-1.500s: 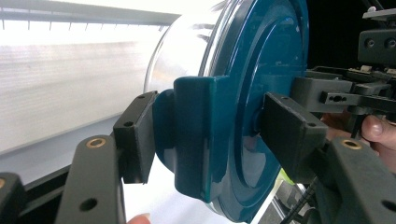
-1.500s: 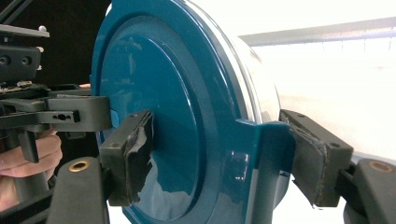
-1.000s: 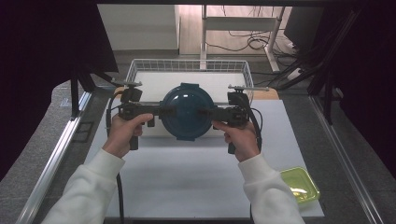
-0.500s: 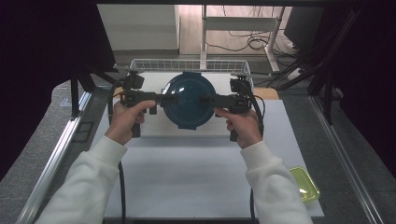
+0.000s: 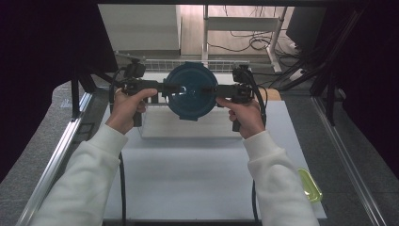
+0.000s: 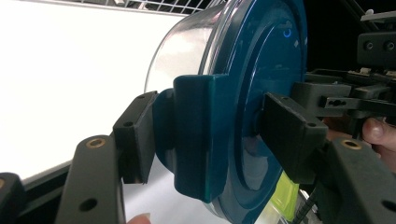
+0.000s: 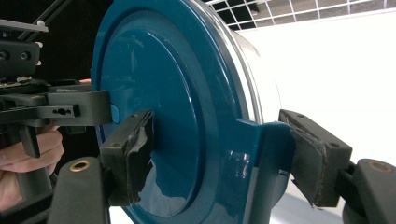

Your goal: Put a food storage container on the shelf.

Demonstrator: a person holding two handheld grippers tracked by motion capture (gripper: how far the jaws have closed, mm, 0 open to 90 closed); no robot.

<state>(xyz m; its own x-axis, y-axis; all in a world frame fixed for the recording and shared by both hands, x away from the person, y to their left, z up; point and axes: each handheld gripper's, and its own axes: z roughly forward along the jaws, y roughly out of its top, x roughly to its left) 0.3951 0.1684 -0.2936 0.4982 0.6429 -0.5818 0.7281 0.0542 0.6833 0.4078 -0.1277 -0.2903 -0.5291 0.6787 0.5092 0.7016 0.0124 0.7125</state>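
One round teal-lidded container (image 5: 190, 91), clear-walled, tilted

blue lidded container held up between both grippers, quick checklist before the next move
1. Left gripper clamped on the container's left lid latch: ok.
2. Right gripper clamped on the right lid latch: ok.
3. Container lifted off the table: ok.
4. Lid seated on the clear bowl: ok on the visible rim.
5. Contents: cannot tell.
6. Wire basket behind is free to receive it: cannot tell.
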